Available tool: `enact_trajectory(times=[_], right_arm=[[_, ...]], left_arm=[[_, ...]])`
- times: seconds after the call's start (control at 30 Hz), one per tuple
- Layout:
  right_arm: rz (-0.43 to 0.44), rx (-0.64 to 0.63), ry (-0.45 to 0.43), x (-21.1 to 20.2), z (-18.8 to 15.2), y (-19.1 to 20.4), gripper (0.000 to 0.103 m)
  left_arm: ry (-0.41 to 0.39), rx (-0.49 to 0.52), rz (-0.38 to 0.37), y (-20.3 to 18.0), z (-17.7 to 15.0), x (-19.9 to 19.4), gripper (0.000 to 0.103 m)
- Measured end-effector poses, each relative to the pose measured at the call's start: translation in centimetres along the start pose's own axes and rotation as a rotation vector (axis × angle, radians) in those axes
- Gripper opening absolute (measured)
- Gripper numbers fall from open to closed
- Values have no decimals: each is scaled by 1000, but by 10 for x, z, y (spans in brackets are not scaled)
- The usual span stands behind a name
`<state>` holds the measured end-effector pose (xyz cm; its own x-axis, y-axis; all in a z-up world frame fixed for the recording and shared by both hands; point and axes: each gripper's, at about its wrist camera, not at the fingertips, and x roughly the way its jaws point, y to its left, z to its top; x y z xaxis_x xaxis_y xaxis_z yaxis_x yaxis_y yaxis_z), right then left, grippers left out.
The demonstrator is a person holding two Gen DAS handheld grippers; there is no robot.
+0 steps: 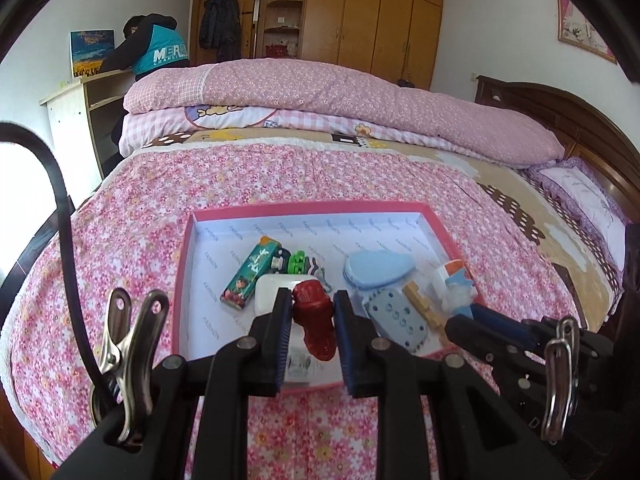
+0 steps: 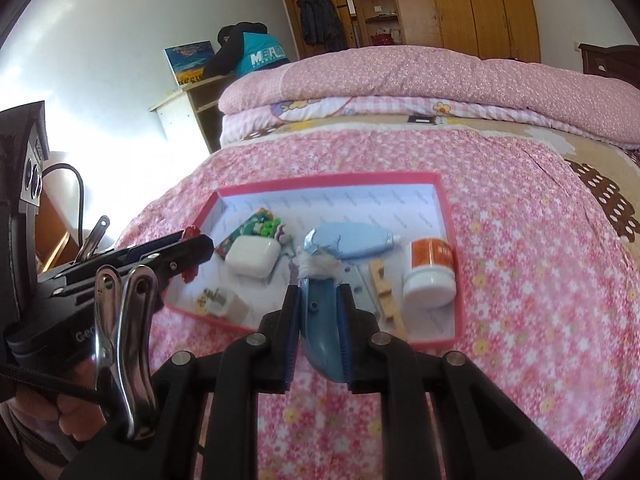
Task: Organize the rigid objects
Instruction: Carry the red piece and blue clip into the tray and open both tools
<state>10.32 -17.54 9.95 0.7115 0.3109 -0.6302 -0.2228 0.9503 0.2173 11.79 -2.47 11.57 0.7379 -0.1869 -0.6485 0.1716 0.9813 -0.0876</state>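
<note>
Closest to the left wrist lens: left gripper, black arms with blue pads, pinching a small red toy figure between its fingers, held just above the near edge of a shallow pink-rimmed box with a white printed lining. Box resting on a pink floral bedspread.

Inside the box, from left to right in the left wrist view: green illustrated carton lying flat and tilted; white rounded case partly behind the left finger; green-and-white toy beside the carton; pale blue teardrop-shaped case; perforated grey-blue plate; wooden piece lying along the plate's right side.

Closest to the right wrist lens: right gripper, fingers pressed against a blue curved tool with a white cord wound round its upper end, held over the box's near rim. White jar with an orange label lying on its side in the box's right corner, near the wooden piece. Small grey-and-white item in the box's near left corner, too blurred to identify.

Behind the box: folded pink quilts stacked across the bed, wooden wardrobe along the far wall, seated person in a dark and teal jacket at a pale desk.
</note>
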Motion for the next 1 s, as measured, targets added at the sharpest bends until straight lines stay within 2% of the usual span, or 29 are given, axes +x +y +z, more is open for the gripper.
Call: enact_trajectory(times=[0.23, 0.93, 1.0], right_arm=[[-11, -6, 11, 21, 9, -4, 18], [-31, -22, 66, 67, 22, -15, 19], [-29, -19, 65, 69, 23, -16, 19]], left_arm=[[24, -22, 15, 3, 5, 24, 22], [52, 7, 40, 7, 19, 69, 22], [60, 18, 34, 6, 19, 71, 25]])
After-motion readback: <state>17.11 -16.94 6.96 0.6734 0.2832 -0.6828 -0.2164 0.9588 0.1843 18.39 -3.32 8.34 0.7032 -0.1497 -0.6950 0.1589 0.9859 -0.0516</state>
